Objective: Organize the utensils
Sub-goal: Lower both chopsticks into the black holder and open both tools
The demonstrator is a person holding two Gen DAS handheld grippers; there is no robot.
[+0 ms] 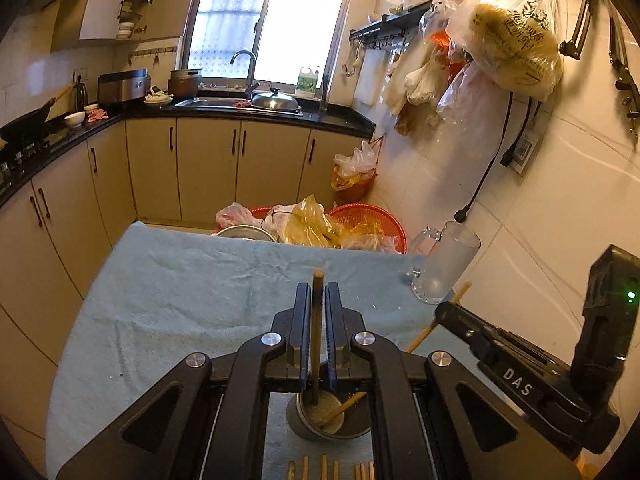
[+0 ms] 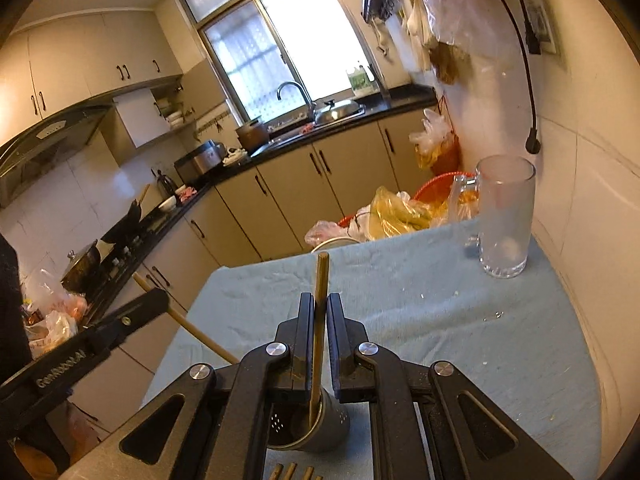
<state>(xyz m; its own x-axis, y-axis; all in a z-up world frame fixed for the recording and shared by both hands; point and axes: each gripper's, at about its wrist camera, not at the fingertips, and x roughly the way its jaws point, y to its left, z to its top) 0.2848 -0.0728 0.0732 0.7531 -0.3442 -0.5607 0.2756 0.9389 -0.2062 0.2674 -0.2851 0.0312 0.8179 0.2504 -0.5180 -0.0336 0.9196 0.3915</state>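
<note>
Left wrist view: the left gripper (image 1: 318, 300) has its jaws barely parted around 1 chopstick (image 1: 317, 328) standing nearly upright, lower end down in the metal holder (image 1: 320, 416), upper end poking past the fingertips; whether the pads still press it I cannot tell. Right wrist view: the right gripper (image 2: 319, 312) frames a second chopstick (image 2: 320, 300) the same way, slightly tilted, its foot inside the perforated holder (image 2: 316, 428). More chopsticks (image 1: 332, 471) lie at the near edge of the blue towel (image 1: 180, 300), and a glass mug (image 2: 505, 220) stands far right.
</note>
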